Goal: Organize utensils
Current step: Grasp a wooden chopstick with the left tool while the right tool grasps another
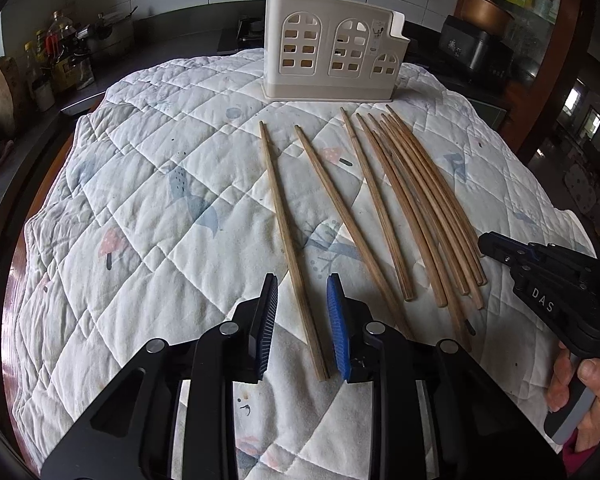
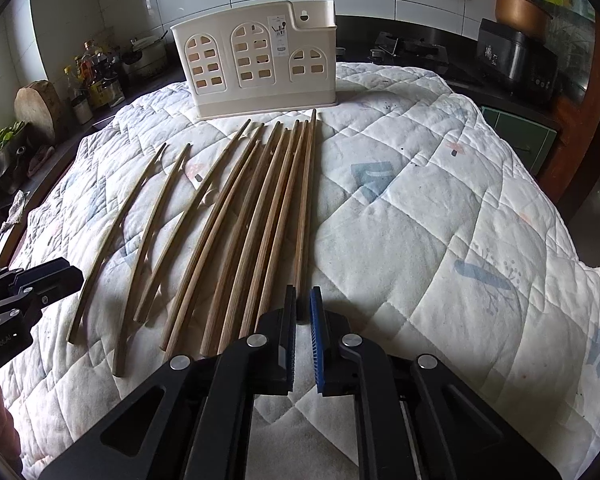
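Note:
Several wooden chopsticks (image 1: pixel 412 200) lie side by side on a quilted cloth (image 1: pixel 160 200), pointing toward a cream utensil holder (image 1: pixel 332 48) with arched cut-outs at the far edge. My left gripper (image 1: pixel 302 292) is open, its fingers either side of the near end of the leftmost chopstick (image 1: pixel 288 240). My right gripper (image 2: pixel 302 300) is nearly closed around the near end of the rightmost chopstick (image 2: pixel 306 208). The holder (image 2: pixel 260 56) and the chopsticks (image 2: pixel 236 220) show in the right wrist view too. The right gripper also shows at the right of the left wrist view (image 1: pixel 488 246).
The quilt covers a round wooden table (image 1: pixel 10 300). Behind it a dark counter carries bottles (image 1: pixel 56 52), a wooden block (image 2: pixel 40 104) and dark appliances (image 2: pixel 516 56). The left gripper shows at the left edge of the right wrist view (image 2: pixel 66 274).

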`<state>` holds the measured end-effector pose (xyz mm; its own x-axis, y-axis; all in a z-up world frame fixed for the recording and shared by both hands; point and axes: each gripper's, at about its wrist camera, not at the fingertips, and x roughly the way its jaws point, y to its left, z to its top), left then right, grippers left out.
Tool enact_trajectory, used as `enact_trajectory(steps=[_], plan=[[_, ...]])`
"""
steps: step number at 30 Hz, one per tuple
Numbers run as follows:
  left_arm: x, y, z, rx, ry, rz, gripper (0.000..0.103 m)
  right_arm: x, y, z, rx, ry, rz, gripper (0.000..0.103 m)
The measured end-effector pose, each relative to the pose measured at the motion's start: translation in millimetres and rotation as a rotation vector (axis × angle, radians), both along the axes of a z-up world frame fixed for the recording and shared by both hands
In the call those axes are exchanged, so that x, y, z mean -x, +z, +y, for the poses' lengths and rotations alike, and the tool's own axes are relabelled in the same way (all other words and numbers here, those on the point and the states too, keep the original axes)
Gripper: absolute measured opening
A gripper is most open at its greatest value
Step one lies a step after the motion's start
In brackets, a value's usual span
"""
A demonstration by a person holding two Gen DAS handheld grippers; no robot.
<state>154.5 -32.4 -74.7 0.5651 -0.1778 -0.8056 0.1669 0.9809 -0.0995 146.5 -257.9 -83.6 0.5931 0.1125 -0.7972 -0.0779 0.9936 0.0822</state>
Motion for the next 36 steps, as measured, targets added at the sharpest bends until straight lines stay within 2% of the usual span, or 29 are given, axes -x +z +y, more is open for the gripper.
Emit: enact_trajectory(steps=[11,15,19,23,24,25,27,36], plan=[[-14.5,-19.7,-3.3,0.007,0.029,0.072,0.025,-2.9,-5.5,4.0,0.006,0.015,0.014,0.007],[-15.5,-20.7,-7.1,-0.025,0.036,0.058,0.025,-3.7,-6.5,5.0,0.016,0.018,0.013,0.007],[-15.4,-20.7,-18.4,-0.098,0.037,0.044,0.025,-4.5,-7.1,5.7,0.016,0.018,0.008,0.008],[-19.3,-18.7,-13.2,-0.056,0.059,0.056,0.023,-4.9,-4.7,3.5,0.006,0.009,0.0,0.007],[-19.9,-18.3,-10.9,-0.047,0.065,0.059,0.017,-3.9,-2.6,2.3,0.011,0.005,-0.007,0.007],[-20.7,-17.7,-8.0,-0.034,0.068,0.065,0.012,-2.3,0.4,0.9,0.017,-0.001,-0.016,0.007],[-21.4,-15.4,-2.1,0.002,0.067,0.073,0.008,2.1,8.7,-4.2,0.005,-0.012,-0.037,0.007],[-14.3,11.9,13.1,0.046,0.048,-0.005,0.007,13.7,75.6,-22.1,0.002,-0.023,-0.192,0.007]])
